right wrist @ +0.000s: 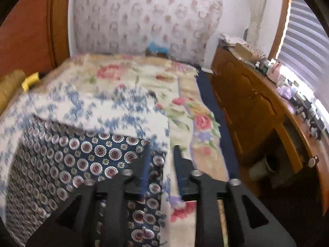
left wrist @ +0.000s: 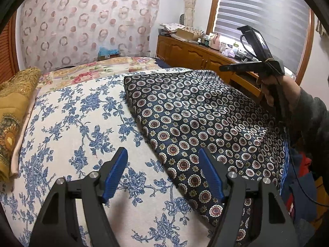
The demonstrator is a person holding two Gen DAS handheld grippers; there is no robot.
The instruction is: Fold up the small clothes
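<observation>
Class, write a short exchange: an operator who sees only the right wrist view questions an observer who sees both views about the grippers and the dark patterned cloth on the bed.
Operator: My right wrist view is blurred and never shows the other tool. Where is the left gripper?
Observer: The left gripper hovers with its jaws wide open and empty, straddling the near edge of the dark patterned cloth.
Operator: Seen from outside, is my right gripper carrying any cloth?
Observer: No. In the left wrist view, the right gripper is at the cloth's far side, and nothing hangs from it.
</observation>
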